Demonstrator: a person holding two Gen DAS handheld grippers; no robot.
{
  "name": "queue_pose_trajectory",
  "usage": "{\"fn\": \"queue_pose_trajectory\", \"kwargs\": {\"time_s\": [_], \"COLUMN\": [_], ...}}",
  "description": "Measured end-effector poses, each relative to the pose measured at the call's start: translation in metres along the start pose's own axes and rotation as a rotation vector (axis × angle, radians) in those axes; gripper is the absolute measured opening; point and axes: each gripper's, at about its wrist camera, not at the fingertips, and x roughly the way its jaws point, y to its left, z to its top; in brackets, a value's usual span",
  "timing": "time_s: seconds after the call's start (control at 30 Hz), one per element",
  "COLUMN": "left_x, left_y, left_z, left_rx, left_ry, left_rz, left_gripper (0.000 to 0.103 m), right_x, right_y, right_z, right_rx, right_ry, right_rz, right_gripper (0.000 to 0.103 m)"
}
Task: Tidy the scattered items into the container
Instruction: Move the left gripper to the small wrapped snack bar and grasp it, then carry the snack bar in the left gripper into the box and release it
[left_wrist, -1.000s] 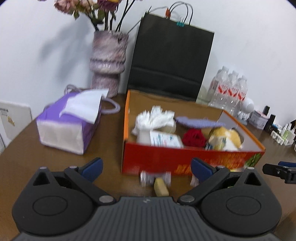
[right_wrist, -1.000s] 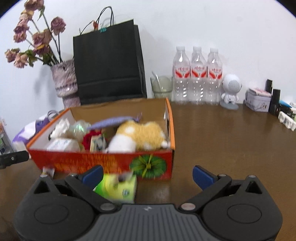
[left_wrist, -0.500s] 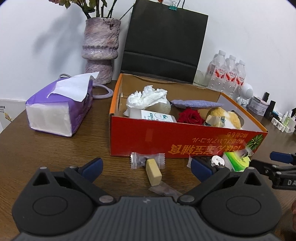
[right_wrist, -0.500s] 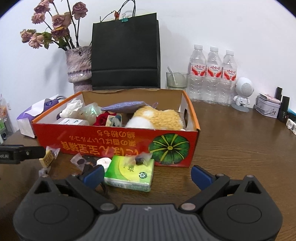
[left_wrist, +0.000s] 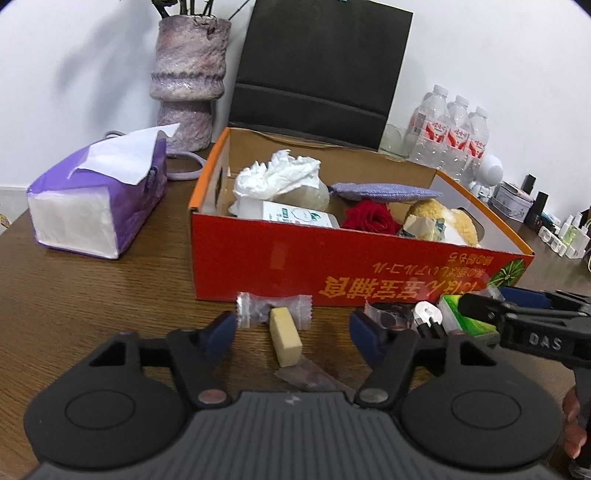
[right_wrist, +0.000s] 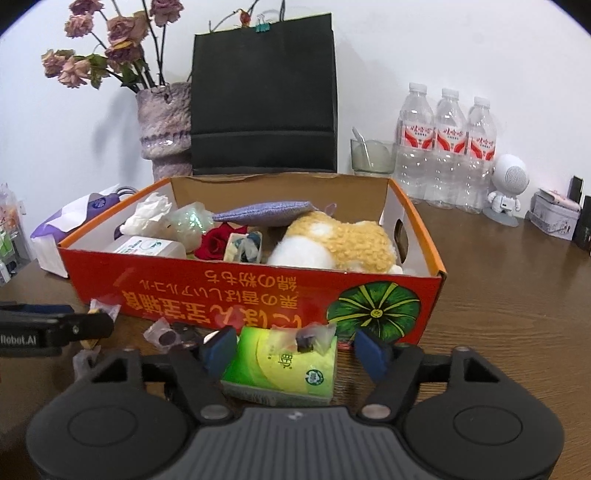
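Clutter lies on the desk (left_wrist: 92, 295) before the red box (left_wrist: 332, 266). Left gripper (left_wrist: 291, 328), jaws just closing yet still apart, straddles a yellow block (left_wrist: 284, 338). Right gripper (right_wrist: 293, 347), likewise narrowing, brackets the green tissue pack (right_wrist: 280, 365) without pressing it.

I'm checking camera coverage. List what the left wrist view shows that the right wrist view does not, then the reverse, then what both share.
Only the left wrist view: the yellow eraser-like block between the left gripper's closing jaws, untouched.

Only the right wrist view: the dried roses and the glass with a spoon.

Both: the red cardboard box, the green tissue pack between the right gripper's closing jaws, the plush toy, three water bottles.
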Motion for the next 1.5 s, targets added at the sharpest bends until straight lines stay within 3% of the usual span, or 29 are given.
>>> {"fn": "queue_pose_trajectory", "kwargs": {"time_s": [0.2,0.3,0.4,0.47,0.6,0.97,1.2,1.5], "left_x": [0.005,0.005,0.005,0.005,0.003,-0.012,-0.043,-0.058], "left_y": [-0.002,-0.002,0.000,0.002,0.007,0.013,0.008,-0.012], "left_z": [-0.002,-0.002,-0.002,-0.002,-0.002,-0.005,-0.002,0.034], "left_rx": [0.004,0.002,-0.002,-0.009,-0.022,-0.032,-0.019,-0.014], "left_ry": [0.022,0.024,0.023,0.023,0.015,-0.021,-0.104,-0.187], "left_rz": [-0.016,-0.016,-0.011,-0.012,-0.015,-0.043,-0.081,-0.165], "left_gripper": [0.037,0.029,0.023,0.020,0.013,0.013,0.013,0.013], "right_x": [0.007,0.006,0.005,0.002,-0.001,-0.017,-0.043,-0.064], "right_y": [0.000,-0.002,-0.005,-0.005,-0.005,-0.010,-0.007,-0.009], "right_z": [0.000,0.000,-0.001,-0.002,-0.004,-0.008,-0.005,0.035], "right_rx": [0.023,0.034,0.049,0.050,0.062,0.086,0.099,0.122], "right_ry": [0.011,0.006,-0.003,-0.019,-0.030,-0.079,-0.127,-0.236], "right_rz": [-0.005,-0.003,0.008,0.004,0.012,0.031,0.092,0.130], "right_gripper": [0.047,0.034,0.031,0.019,0.018,0.016,0.016,0.016]}}
